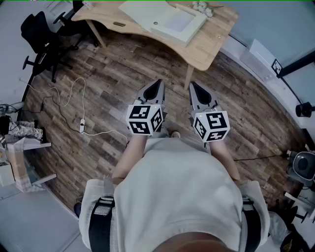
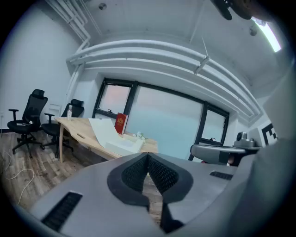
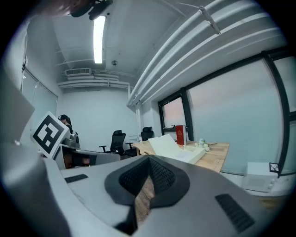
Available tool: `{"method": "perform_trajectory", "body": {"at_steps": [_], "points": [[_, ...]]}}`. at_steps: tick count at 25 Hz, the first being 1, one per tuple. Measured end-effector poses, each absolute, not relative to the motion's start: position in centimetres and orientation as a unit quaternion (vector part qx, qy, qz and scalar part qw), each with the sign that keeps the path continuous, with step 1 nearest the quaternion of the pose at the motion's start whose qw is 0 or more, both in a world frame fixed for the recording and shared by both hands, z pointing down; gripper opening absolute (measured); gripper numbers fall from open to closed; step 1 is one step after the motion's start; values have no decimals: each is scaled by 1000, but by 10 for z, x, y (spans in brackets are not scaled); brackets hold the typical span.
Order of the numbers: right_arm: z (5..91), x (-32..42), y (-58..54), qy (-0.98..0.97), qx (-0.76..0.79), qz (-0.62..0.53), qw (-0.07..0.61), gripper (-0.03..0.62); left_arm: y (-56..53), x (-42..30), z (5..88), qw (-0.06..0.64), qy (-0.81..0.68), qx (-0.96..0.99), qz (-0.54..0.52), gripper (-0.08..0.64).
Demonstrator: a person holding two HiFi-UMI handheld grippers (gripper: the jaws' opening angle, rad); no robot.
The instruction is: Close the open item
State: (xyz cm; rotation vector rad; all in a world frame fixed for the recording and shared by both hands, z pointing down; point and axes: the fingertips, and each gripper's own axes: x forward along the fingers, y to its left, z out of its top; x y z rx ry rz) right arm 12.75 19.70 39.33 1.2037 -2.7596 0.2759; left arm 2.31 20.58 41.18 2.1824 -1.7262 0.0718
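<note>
Grey moulded jaws with black mesh pads make up the left gripper [image 2: 148, 155], and in its own view they are pressed together at the tips with nothing between them. The right gripper [image 3: 149, 159] matches it: its pad tips meet, only a sliver of floor shows through the gap lower down, and nothing is held. From the head view, the left gripper [image 1: 158, 83] and right gripper [image 1: 193, 84] sit side by side in front of the person's body, close together but apart. Both point forward and slightly down, and each carries a black-and-white marker cube [image 1: 144, 118] at its rear. Under them is a dark wood-plank floor [image 1: 123, 74], which neither gripper touches. Ahead, well apart from both grippers, stands a light wooden table [image 1: 211, 44] on slim legs. On its top rests the pale cream flat box [image 1: 179, 24], open with its lid tilted back. The left gripper view shows the box [image 2: 124, 146] near the table's far end, and the right gripper view shows it [image 3: 192, 153] with the lid leaning towards the window. An upright red book [image 2: 120, 123] stands just behind the box, and a small cluster of white objects [image 1: 201, 6] lies beside it. Further out to the left are black office chairs [image 1: 42, 34] near the table's end, and a white cable [image 1: 69, 108] snakes across the floor.
</note>
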Motion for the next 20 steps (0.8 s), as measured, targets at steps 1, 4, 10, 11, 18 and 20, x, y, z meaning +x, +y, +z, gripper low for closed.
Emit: {"method": "perform_trajectory", "body": {"at_steps": [1,4,10,11,18,20], "points": [[393,129,198,-911,398,91,59,18,207,25,412,181,-609,772,23,20],[392,133,202,-912,396,90,60,18,211,30,414,185,-608,772,21,20],[395,130,213,-919,378,88,69,18,215,36,417,198,-604,772,12,20],[395,130,213,-920,376,87,70,18,215,36,417,198,-603,773,12,20],[398,132,210,-920,372,111,55,18,217,33,420,207,-609,766,6,20],[397,132,210,-922,368,110,55,18,218,32,420,211,-611,763,3,20]]}}
